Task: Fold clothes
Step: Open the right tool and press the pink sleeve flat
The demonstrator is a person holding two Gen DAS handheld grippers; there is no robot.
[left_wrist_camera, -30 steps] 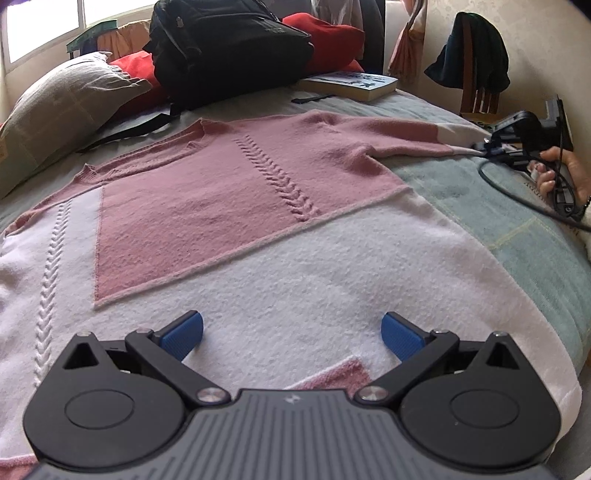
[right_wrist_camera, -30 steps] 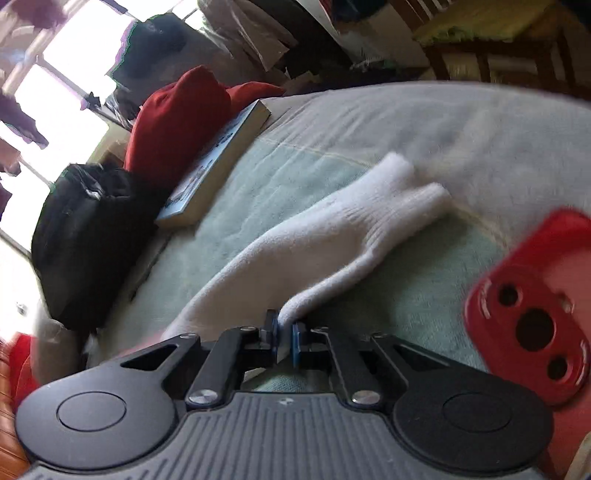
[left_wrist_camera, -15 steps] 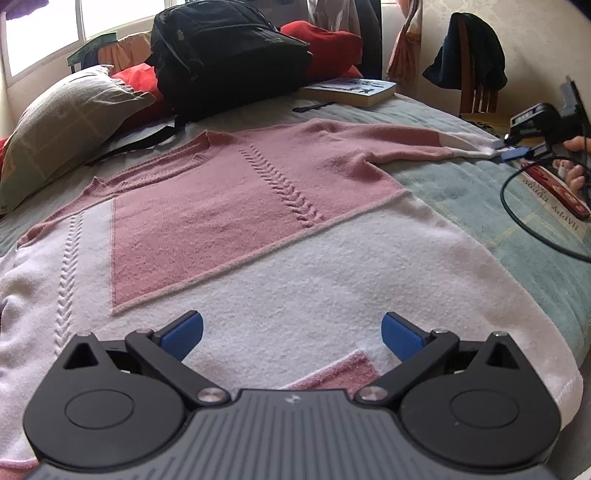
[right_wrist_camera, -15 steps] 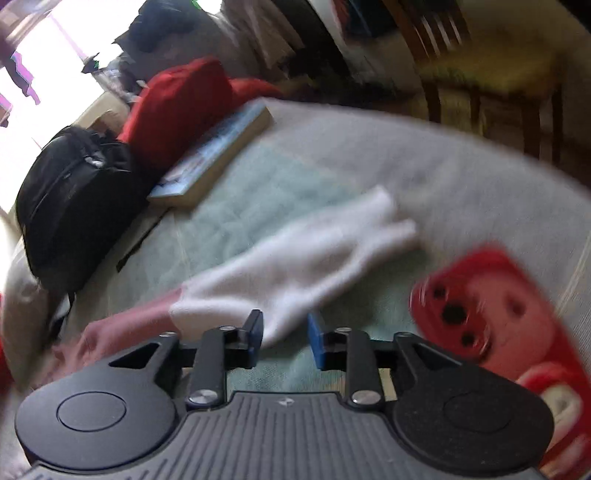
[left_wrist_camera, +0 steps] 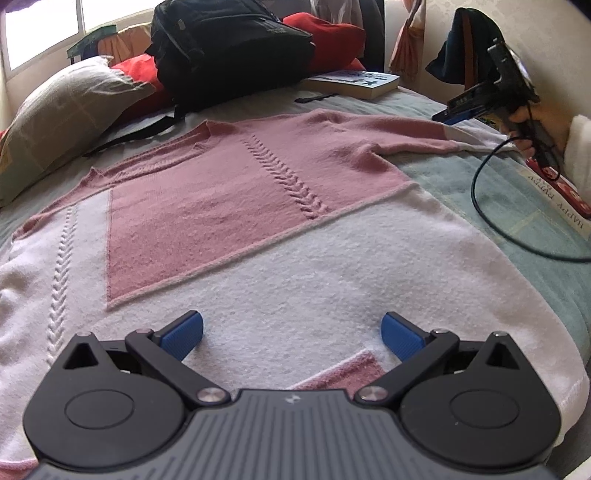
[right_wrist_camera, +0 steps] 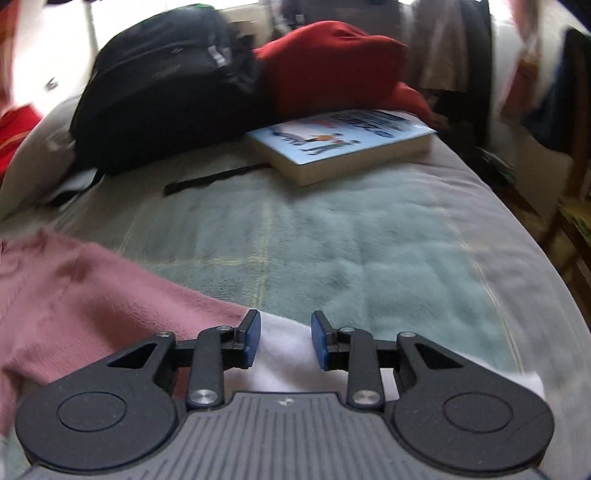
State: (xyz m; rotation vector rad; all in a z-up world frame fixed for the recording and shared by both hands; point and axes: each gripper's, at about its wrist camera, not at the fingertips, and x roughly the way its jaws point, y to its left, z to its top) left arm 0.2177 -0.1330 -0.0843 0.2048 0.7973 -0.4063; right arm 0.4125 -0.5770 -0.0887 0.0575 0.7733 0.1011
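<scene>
Tongs point(left_wrist_camera: 291, 334) over fuzzy knit sweater point(left_wrist_camera: 258, 206)

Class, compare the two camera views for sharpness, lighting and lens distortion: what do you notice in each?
Left wrist view: sharp, the sweater knit crisp; daylight from the window; fisheye bends the bed edge. Right wrist view: smeared throughout, the backpack and book soft, window light blown out at top.

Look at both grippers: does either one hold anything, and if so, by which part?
Nothing is held. The left gripper hovers wide open over the sweater. The right gripper has its jaws apart over the sweater's white cuff, pads clear of it.
</scene>
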